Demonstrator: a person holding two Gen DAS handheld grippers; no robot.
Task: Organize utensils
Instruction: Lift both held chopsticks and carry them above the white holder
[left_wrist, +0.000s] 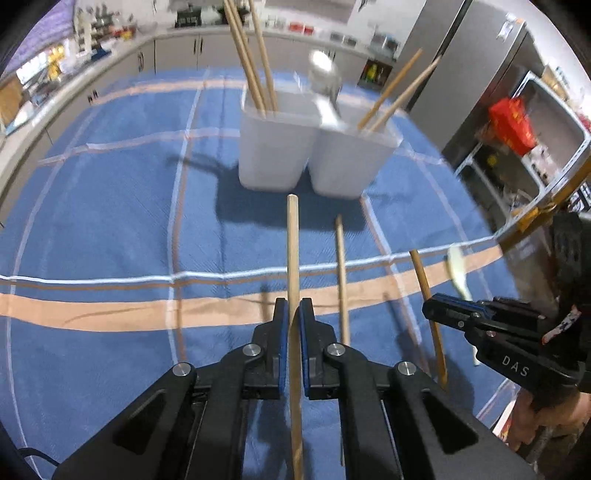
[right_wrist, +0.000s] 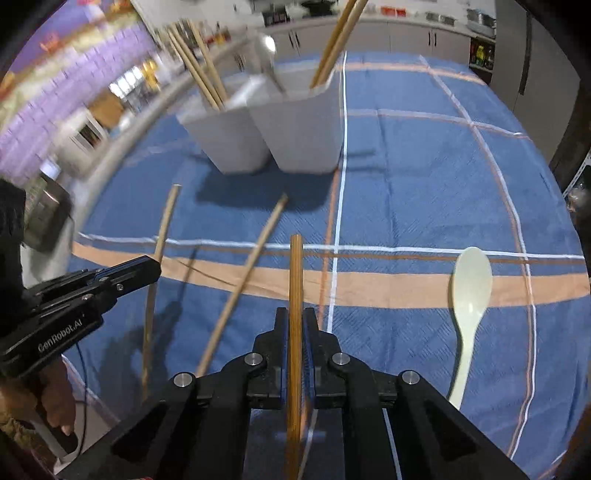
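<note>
My left gripper (left_wrist: 293, 310) is shut on a pale wooden chopstick (left_wrist: 292, 251) held above the cloth, pointing at the two white holders. The left holder (left_wrist: 273, 147) has three chopsticks; the right holder (left_wrist: 351, 162) has two chopsticks and a metal spoon (left_wrist: 325, 79). My right gripper (right_wrist: 295, 319) is shut on a darker chopstick (right_wrist: 295, 280). Another chopstick (right_wrist: 247, 273) lies loose on the cloth between the grippers, also seen in the left wrist view (left_wrist: 341, 273). A pale plastic spoon (right_wrist: 469, 295) lies on the cloth to the right.
The table wears a blue plaid cloth (left_wrist: 110, 221) with orange and white stripes. Kitchen counters and cabinets (left_wrist: 177, 48) run behind; a steel fridge (left_wrist: 461, 74) stands at the right. The holders also show in the right wrist view (right_wrist: 273, 140).
</note>
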